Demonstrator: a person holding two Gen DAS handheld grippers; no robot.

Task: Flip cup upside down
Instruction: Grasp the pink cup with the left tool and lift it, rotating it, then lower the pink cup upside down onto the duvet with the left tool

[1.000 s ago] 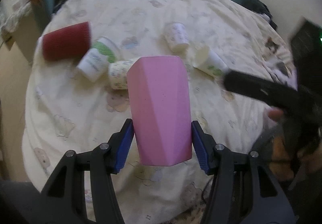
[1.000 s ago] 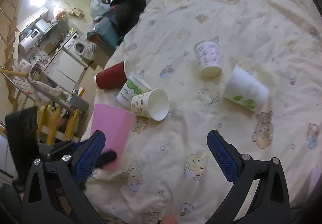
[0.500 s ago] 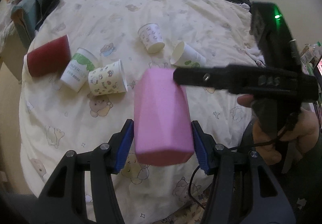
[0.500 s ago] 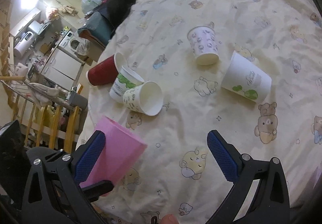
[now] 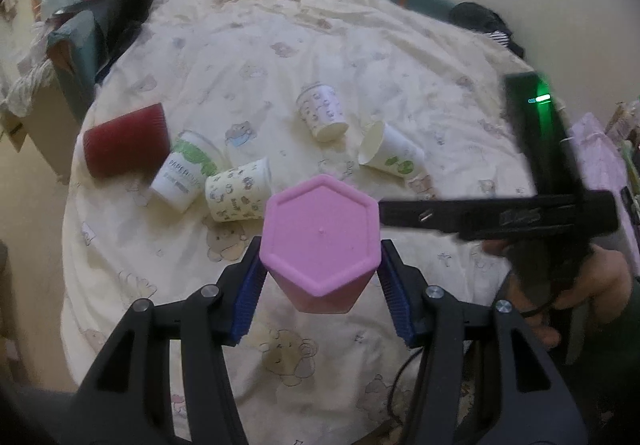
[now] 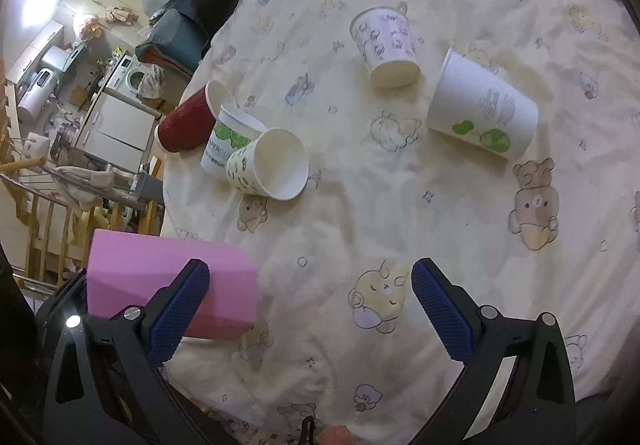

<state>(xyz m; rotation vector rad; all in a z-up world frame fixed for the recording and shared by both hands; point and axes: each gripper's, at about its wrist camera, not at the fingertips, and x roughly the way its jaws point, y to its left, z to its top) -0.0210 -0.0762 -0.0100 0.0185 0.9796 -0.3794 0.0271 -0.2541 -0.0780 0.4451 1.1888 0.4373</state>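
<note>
Left wrist view: left tongs [image 5: 322, 297] clenched on the pink hexagonal plastic cup [image 5: 320, 241], held above the cream bear-print bed [image 5: 280, 85] w/ its closed base facing the camera, mouth probably pointing away. Right wrist view: right tongs [image 6: 310, 311] spread wide, grasping nothing, over the bed; pink cup [image 6: 168, 289] at lower left, partly behind the left blue pad [image 6: 178, 311].
</note>
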